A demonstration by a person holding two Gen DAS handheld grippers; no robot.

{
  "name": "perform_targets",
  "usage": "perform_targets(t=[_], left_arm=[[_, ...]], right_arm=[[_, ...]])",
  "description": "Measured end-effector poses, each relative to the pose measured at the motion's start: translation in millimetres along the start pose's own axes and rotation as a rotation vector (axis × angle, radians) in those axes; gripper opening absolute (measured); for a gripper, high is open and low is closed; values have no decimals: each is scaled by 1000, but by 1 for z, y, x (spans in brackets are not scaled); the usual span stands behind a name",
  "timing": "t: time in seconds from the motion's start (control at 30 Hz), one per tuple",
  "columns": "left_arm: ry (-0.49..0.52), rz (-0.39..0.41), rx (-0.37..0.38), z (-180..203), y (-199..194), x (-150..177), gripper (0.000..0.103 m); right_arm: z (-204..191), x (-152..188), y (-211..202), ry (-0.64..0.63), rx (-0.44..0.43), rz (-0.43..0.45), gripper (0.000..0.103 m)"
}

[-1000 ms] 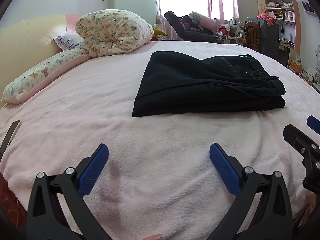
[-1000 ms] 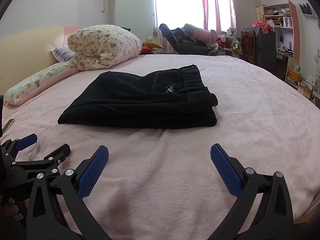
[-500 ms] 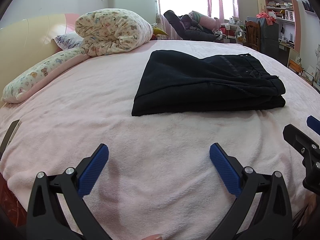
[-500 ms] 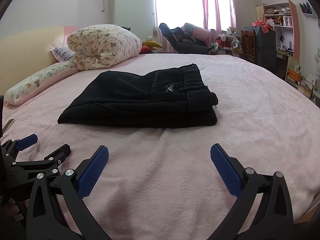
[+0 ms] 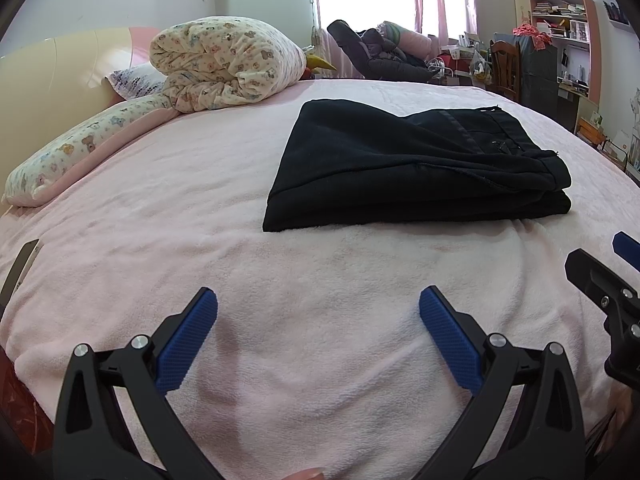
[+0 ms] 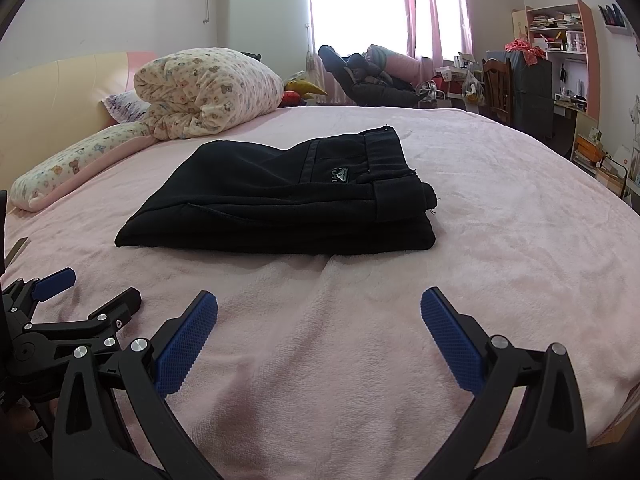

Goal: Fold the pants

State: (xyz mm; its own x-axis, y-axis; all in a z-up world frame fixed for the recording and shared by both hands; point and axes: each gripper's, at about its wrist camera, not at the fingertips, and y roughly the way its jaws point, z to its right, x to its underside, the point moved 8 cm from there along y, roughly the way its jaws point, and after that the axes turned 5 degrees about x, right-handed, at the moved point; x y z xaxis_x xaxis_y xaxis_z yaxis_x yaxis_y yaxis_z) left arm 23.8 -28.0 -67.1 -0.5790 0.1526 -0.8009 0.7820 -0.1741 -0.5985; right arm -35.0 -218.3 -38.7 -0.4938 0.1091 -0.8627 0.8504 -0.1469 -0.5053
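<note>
Nothing has moved since the earlier frames — both grippers and the pants sit as they did. Left gripper [image 5: 318, 336] hovers low over the near edge of the bed, blue pads spread wide, nothing between them. Right gripper [image 6: 319, 336] sits just beside it, same height, fingers likewise spread and empty (each one shows at the edge of the other's view).

Black pants [image 6: 280, 204] lie folded into a compact rectangular stack in the middle of the pink blanket [image 5: 160, 200], beyond both grippers and well apart from them. Waistband end points right, folded edge left; a small triangular logo shows on the top layer in the right wrist view.

Far left: a rolled floral duvet [image 5: 224, 64] against the headboard [image 5: 48, 80], with a long floral pillow [image 5: 76, 152] running toward the near left. Far right — bookshelf [image 6: 560, 28] and a wooden chair [image 6: 496, 84] past the bed.
</note>
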Motion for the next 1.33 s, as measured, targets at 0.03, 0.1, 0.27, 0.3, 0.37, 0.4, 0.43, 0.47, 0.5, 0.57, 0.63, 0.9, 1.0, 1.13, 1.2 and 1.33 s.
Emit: perform_targets(t=[0.03, 0.1, 0.27, 0.3, 0.37, 0.4, 0.43, 0.47, 0.5, 0.57, 0.63, 0.9, 1.0, 1.13, 1.2, 1.33], left_arm=[[-1, -1, 0, -1, 0, 0, 101], [0, -4, 0, 0, 1, 1, 101], [3, -3, -2, -1, 3, 3, 101], [4, -3, -3, 0, 3, 4, 101], [3, -4, -2, -1, 3, 4, 101], [2, -5, -2, -1, 3, 4, 101], [1, -5, 0, -1, 3, 3, 101], [1, -6, 0, -1, 3, 4, 101], [0, -6, 0, -1, 4, 4, 101], [-3, -7, 2, -2, 5, 6, 101], [-1, -4, -1, -2, 4, 7, 101], [2, -1, -8, -5, 2, 5, 100], [2, 0, -8, -5, 3, 4, 100], [-4, -5, -2, -5, 2, 6, 101], [-8, -7, 2, -5, 2, 5, 101], [-9, -8, 4, -5, 1, 6, 101]], right_arm=[[0, 0, 0, 0, 0, 0, 102], [0, 0, 0, 0, 0, 0, 102], [1, 0, 0, 0, -1, -1, 102], [0, 0, 0, 1, 0, -1, 102], [1, 0, 0, 0, -1, -1, 102], [1, 0, 0, 1, -1, -2, 102], [1, 0, 0, 0, 0, -2, 102], [1, -1, 0, 0, 0, -2, 102], [1, 0, 0, 0, 0, -3, 102], [1, 3, 2, 2, -1, -6, 102], [3, 5, 4, 4, -2, -10, 102], [6, 8, 5, 8, -4, -16, 102], [7, 7, 6, 7, -5, -18, 102], [7, 6, 5, 8, -3, -14, 102], [9, 5, 5, 11, -2, -14, 102], [10, 4, 5, 15, 0, -16, 102]])
